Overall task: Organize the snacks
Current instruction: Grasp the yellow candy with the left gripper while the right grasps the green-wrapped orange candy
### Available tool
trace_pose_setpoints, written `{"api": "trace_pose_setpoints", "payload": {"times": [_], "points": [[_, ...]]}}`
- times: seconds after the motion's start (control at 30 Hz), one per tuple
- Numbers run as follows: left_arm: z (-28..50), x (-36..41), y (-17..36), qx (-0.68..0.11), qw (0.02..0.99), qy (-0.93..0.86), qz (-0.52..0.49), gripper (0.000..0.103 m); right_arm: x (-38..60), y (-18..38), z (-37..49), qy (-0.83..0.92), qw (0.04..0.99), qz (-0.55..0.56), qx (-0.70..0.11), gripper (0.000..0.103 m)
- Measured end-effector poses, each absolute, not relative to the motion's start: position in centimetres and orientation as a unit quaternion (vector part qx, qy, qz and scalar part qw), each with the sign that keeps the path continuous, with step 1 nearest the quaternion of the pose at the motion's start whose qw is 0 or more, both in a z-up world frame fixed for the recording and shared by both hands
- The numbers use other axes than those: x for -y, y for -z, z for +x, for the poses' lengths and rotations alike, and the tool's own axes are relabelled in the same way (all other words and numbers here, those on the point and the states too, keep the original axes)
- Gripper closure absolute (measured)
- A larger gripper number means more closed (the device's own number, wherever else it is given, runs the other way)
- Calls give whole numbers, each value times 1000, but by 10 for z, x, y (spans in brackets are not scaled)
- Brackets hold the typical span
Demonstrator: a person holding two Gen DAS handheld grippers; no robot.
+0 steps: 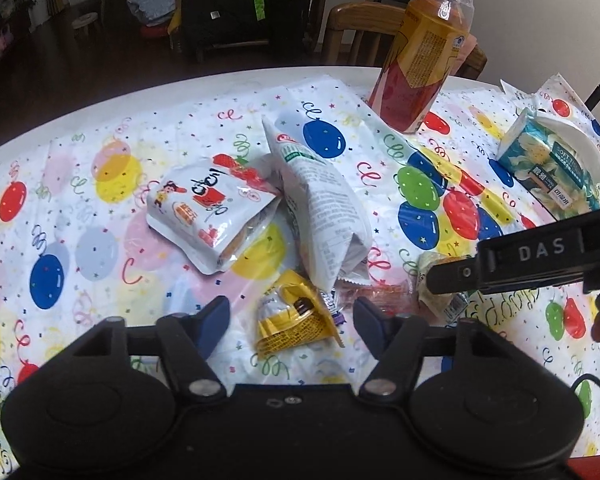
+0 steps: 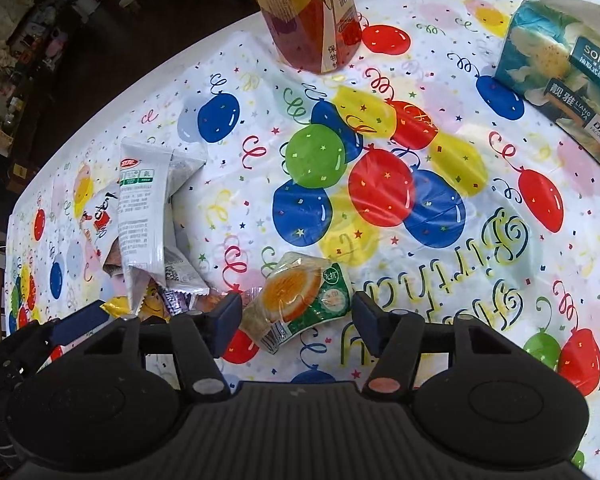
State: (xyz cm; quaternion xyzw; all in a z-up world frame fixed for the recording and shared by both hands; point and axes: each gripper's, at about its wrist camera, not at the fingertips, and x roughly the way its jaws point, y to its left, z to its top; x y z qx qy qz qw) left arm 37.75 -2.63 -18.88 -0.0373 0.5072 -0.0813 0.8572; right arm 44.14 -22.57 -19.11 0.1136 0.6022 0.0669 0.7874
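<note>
Right gripper (image 2: 296, 316): jaws wide, empty, straddling orange-slice packet (image 2: 300, 298); advise lowering squarely, closing across its middle, not the crimped ends. Left gripper (image 1: 290, 330): jaws wide, empty, yellow packet (image 1: 296, 320) between fingers. Ahead of it: white pouch (image 1: 320, 208), bottle (image 1: 424, 52). Tissue pack (image 2: 560, 80) reads "SOFT", "LIANG YA"

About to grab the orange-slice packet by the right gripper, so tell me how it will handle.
The orange-slice packet looks small and probably light. Its glossy clear wrap may slip between the open right gripper fingers. The crinkled ends suggest it will flex rather than stay stiff.
</note>
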Motion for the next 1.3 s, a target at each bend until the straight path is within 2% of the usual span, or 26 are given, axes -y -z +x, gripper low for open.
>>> {"api": "trace_pose_setpoints", "payload": {"times": [0.13, 0.2, 0.37, 0.47, 0.73, 1.3], "points": [[379, 25, 191, -510, 854, 84, -50, 54, 227, 194, 443, -67, 786, 117, -604, 50], [379, 23, 192, -513, 852, 83, -58, 65, 226, 195, 443, -70, 785, 117, -604, 52], [378, 16, 191, -513, 852, 78, -72, 70, 225, 193, 440, -71, 789, 118, -599, 63], [376, 15, 190, -513, 853, 70, -67, 75, 226, 190, 436, -69, 791, 117, -596, 66], [362, 8, 179, -512, 853, 70, -73, 76, 234, 173, 418, -80, 797, 117, -587, 66], [308, 0, 128, -503, 857, 89, -68, 76, 246, 102, 344, -125, 815, 89, -559, 66]]}}
